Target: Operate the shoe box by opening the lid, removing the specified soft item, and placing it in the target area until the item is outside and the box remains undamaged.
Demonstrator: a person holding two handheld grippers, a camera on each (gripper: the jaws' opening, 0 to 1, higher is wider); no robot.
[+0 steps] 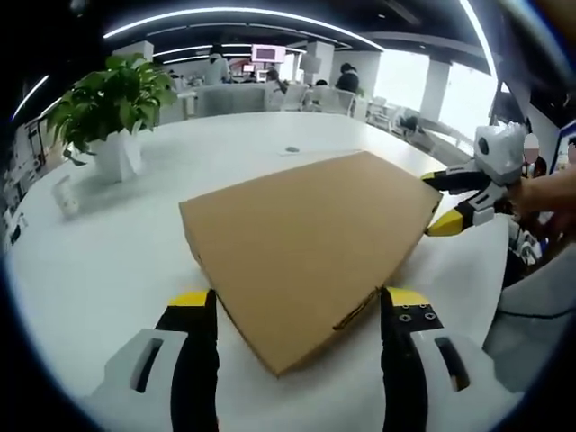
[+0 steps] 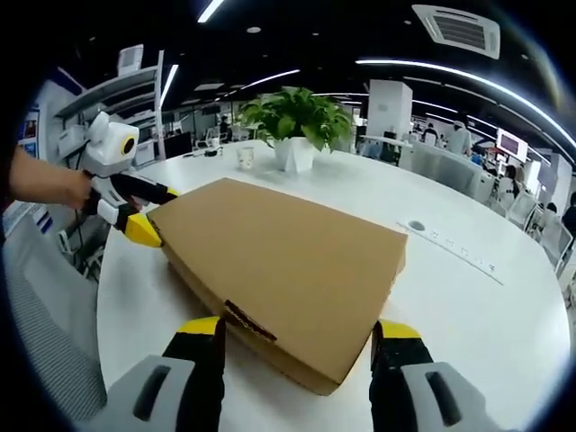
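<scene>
A closed brown cardboard shoe box (image 1: pixel 310 243) lies flat on the white table (image 1: pixel 108 261), its lid down. My left gripper (image 1: pixel 299 300) is open, its yellow-tipped jaws standing wide on either side of the box's near corner. At the box's far right corner my right gripper (image 1: pixel 436 202) comes in, jaws apart above and below the edge. In the right gripper view the same box (image 2: pixel 288 261) has its front corner between my open right gripper (image 2: pixel 299 328). There the left gripper (image 2: pixel 155 214) straddles the box's left corner. What is inside the box is hidden.
A potted green plant (image 1: pixel 112 103) (image 2: pixel 297 117) stands in a white pot beyond the box, a small cup (image 2: pixel 246 157) beside it. A round socket (image 2: pixel 415 226) sits in the table. A person's hand (image 2: pixel 45 184) holds the left gripper. Desks and people fill the background.
</scene>
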